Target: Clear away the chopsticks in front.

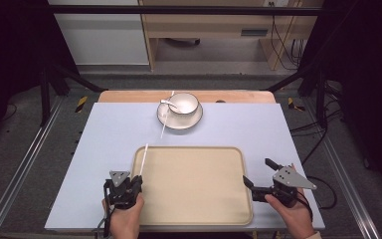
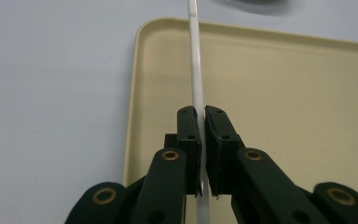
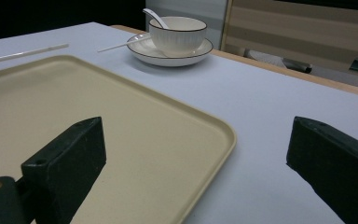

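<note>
Gripping a thin white chopstick [image 2: 196,79] tight between its fingers, your left gripper [image 1: 125,188] sat at the near left corner of the beige tray [image 1: 194,199], the stick running forward over the tray's left rim onto the pale worktop [image 1: 109,129]. Your right gripper [image 1: 258,174] rested just off the tray's right edge, its fingers spread wide with nothing between them. Farther off lay a second white chopstick [image 1: 165,122], leaning on the saucer [image 1: 179,121]. A white cup [image 1: 184,103] stood on that saucer with a spoon [image 1: 169,103] in it.
</note>
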The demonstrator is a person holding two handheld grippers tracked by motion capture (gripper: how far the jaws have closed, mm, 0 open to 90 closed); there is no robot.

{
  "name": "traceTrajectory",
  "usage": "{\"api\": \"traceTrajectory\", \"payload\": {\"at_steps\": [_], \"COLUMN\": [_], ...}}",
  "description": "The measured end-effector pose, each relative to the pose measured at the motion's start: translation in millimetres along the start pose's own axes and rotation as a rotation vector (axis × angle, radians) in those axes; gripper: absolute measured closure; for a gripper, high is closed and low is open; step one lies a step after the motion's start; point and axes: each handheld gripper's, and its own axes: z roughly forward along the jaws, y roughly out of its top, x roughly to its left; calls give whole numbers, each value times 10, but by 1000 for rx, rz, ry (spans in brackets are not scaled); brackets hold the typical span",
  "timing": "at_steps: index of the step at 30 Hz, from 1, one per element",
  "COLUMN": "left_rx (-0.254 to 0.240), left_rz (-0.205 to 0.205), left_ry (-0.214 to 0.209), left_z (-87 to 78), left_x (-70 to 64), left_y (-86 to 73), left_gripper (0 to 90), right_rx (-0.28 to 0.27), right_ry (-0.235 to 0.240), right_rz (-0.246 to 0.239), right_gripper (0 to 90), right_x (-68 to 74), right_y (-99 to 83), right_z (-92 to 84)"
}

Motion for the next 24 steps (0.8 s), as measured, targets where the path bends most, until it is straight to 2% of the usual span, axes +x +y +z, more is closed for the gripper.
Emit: {"api": "traceTrajectory", "payload": {"at_steps": [8,13,24], "left_rx": [22,30,41], "left_rz": [-28,-37,-50], "left_ry": [10,40,39], "left_z": [56,105,146], "left_x": [62,97,131], "left_y": [-76,-86,-63], "left_gripper": [844,844,842], "right_rx": [4,7,8], "right_ry": [4,8,6], "right_rz": [-2,-3,0], "right_gripper": [47,47,47], "right_x": [12,13,13], "right_y": [-2,-3,-5], "right_z": [8,12,11]}}
